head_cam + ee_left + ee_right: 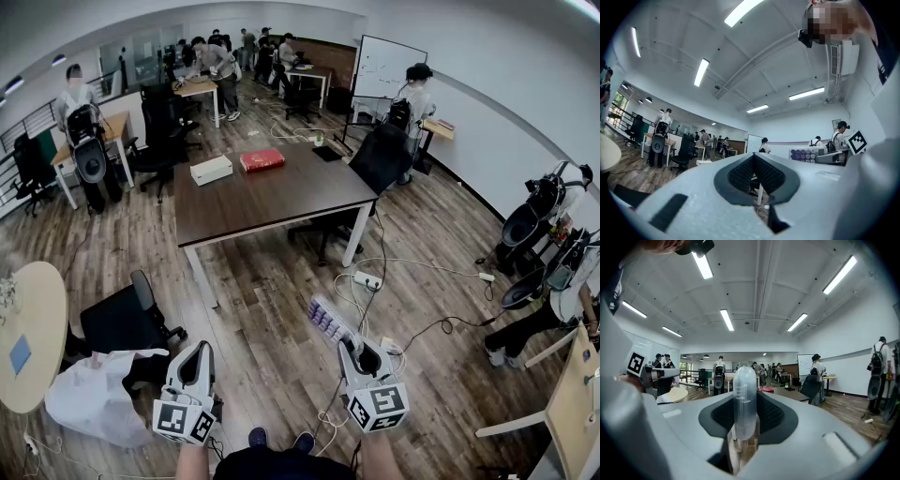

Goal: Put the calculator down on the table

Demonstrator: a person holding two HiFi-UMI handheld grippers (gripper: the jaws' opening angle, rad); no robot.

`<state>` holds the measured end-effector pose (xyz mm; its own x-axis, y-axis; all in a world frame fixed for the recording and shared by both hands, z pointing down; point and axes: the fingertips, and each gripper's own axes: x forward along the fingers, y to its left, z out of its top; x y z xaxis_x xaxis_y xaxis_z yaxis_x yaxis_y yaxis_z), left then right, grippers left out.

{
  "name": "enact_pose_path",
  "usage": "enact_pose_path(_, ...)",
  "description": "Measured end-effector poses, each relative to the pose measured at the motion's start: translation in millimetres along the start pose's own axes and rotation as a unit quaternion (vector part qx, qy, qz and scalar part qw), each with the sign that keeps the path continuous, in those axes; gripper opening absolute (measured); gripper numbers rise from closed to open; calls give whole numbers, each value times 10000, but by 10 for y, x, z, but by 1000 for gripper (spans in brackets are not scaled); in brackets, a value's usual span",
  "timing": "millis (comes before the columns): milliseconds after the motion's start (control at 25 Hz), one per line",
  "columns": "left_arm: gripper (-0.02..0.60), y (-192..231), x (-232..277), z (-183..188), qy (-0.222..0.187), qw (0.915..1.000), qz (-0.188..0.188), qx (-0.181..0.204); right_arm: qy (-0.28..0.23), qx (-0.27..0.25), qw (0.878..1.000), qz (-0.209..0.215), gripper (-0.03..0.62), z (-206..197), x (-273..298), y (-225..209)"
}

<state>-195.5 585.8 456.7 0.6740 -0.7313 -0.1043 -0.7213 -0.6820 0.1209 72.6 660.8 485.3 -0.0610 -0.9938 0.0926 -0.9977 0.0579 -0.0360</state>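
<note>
In the head view a white calculator [328,322] with purple keys sticks forward out of my right gripper [349,345], which is shut on its near end. It hangs over the wooden floor, well short of the dark brown table [272,202]. The right gripper view shows the calculator [744,399] edge-on, upright between the pads. My left gripper [199,349] is held beside it at the left, shut with nothing in it. In the left gripper view its pads [740,173] meet, and the calculator [804,153] shows at the right.
On the table lie a white box [211,170], a red book [262,160] and a black item [327,153]. A black office chair [122,323] and a white bag [94,394] stand at my left. A power strip [367,279] and cables lie on the floor ahead. People stand at the back.
</note>
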Motion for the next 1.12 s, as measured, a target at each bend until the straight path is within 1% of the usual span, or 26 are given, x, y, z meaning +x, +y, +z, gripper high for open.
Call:
enact_pose_path(240, -5, 87, 13, -23, -13, 10000, 42, -19, 12, -26, 10000, 52, 117, -22, 71, 45)
enact_pose_path(440, -5, 148, -24, -45, 30, 10000, 12, 12, -132, 48, 9997, 201, 116, -2, 110, 162)
enact_pose_path(680, -5, 239, -70, -9, 39, 10000, 55, 42, -117, 34, 9995, 284, 117, 13, 188, 296)
enact_pose_path(880, -5, 416, -123, 13, 27, 10000, 86, 35, -89, 15, 9996, 280, 117, 19, 271, 439)
enact_pose_path(1120, -5, 731, -194, 51, 66, 9999, 72, 21, -85, 7, 9998, 206, 117, 55, 429, 693)
